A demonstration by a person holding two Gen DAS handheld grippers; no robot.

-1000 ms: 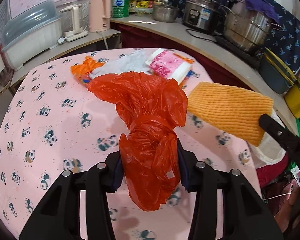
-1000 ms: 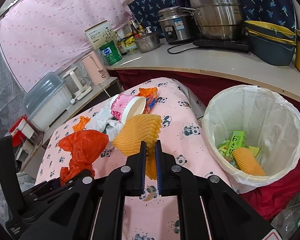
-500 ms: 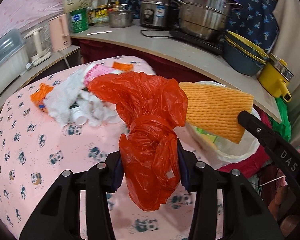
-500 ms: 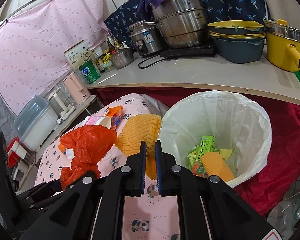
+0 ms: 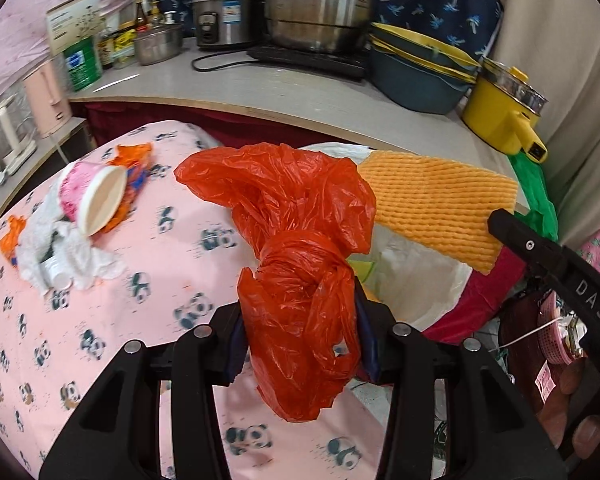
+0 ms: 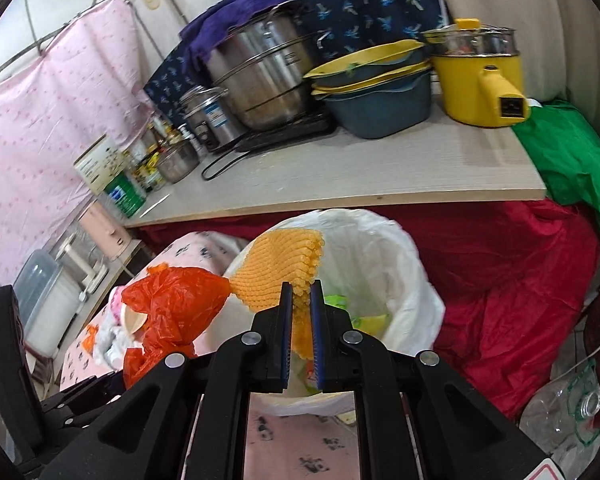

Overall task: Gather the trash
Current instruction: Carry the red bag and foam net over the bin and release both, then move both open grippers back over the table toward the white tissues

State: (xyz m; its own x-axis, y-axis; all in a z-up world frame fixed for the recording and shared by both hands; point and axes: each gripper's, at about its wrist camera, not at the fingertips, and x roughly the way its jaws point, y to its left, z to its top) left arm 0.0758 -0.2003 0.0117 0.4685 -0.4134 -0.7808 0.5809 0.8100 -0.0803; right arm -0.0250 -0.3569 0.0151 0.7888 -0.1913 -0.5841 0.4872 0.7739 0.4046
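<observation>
Left tongs (image 5: 300, 344) clamped on red plastic bag (image 5: 296, 240), held above pink worktop (image 5: 100, 320) edge; right tongs (image 6: 300, 336) pinching orange foam net (image 6: 284, 272) over white-lined bin (image 6: 384, 264)

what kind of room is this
Probably a small home kitchen or dining corner: a large steel pot and rice cooker sit on the counter, beside a panda-print tablecloth.

Home kitchen: steel stockpot (image 5: 320, 4), rice cooker (image 5: 225, 16)

Red bag (image 5: 300, 264), orange ribbed foam net (image 5: 440, 208) — pink tablecloth (image 5: 100, 320), panda-printed — white bin liner (image 6: 380, 264).
</observation>
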